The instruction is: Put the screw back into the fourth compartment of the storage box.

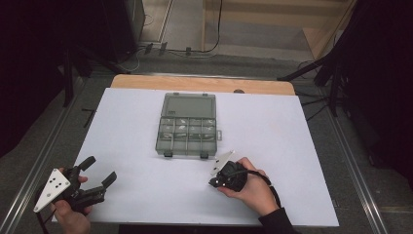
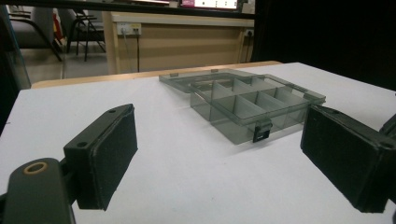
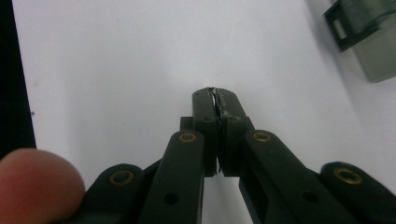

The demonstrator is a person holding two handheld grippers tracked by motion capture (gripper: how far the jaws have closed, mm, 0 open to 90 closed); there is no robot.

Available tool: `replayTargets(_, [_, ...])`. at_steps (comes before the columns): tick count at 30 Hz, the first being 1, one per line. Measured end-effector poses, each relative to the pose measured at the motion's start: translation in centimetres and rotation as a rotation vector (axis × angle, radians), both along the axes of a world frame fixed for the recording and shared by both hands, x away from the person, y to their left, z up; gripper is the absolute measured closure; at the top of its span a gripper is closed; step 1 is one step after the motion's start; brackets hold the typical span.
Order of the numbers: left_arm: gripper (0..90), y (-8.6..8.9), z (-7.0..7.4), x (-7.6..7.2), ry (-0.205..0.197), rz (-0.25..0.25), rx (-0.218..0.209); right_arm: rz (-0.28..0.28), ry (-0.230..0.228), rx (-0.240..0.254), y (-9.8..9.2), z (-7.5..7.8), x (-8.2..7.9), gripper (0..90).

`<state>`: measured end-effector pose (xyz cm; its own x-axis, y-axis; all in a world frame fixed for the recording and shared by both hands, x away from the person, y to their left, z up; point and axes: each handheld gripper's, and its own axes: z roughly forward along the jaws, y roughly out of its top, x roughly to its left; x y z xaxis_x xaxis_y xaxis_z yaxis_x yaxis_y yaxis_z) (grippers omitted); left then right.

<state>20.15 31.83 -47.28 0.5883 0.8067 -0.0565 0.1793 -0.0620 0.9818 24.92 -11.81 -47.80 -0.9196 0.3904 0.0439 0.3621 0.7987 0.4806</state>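
1. High view: smoky translucent plastic organizer box (image 1: 187, 126), lid flat open, sits mid white matte tabletop (image 1: 292, 146); my left gripper (image 1: 97, 171) near-left.
2. Left gripper view: jaws spread wide, flat foam-faced pads (image 2: 112, 154).
3. Right gripper view: my right gripper (image 3: 215, 93) pinched closed, empty.

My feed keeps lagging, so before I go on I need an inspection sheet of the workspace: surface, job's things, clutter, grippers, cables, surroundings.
Surface: white table top, wooden strip along the far edge.
Job's things: translucent grey compartment box, lid open and lying flat behind it, latches toward the person; contents cannot be told.
Clutter: nothing seen.
Grippers: left gripper jaws wide apart, at the near left corner; right gripper jaws closed, nothing visible between them, just near of the box.
Cables: black cable at the right wrist; more on the floor beyond.
Surroundings: dark stands, wooden furniture, floor rails.
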Motion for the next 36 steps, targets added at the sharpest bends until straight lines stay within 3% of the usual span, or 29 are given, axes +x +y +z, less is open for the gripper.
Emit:
replayTargets(10, [10.9,-0.1,0.0,0.0,0.002,0.000,0.005,-0.034,-0.019,0.023,-0.4,2.4,1.5,89.7])
replayTargets(21, [11.0,-0.1,0.0,0.0,0.002,0.000,-0.001,-0.053,-0.044,0.032,-0.4,5.5,4.5,89.7])
replayTargets(29, [11.0,-0.1,0.0,-0.1,0.003,0.002,-0.001,-0.080,-0.067,0.012,0.4,7.3,8.1,89.6])
replayTargets(36, [10.9,0.0,0.0,0.0,-0.001,0.003,-0.009,-0.145,-0.060,-0.020,0.6,7.0,12.0,89.6])
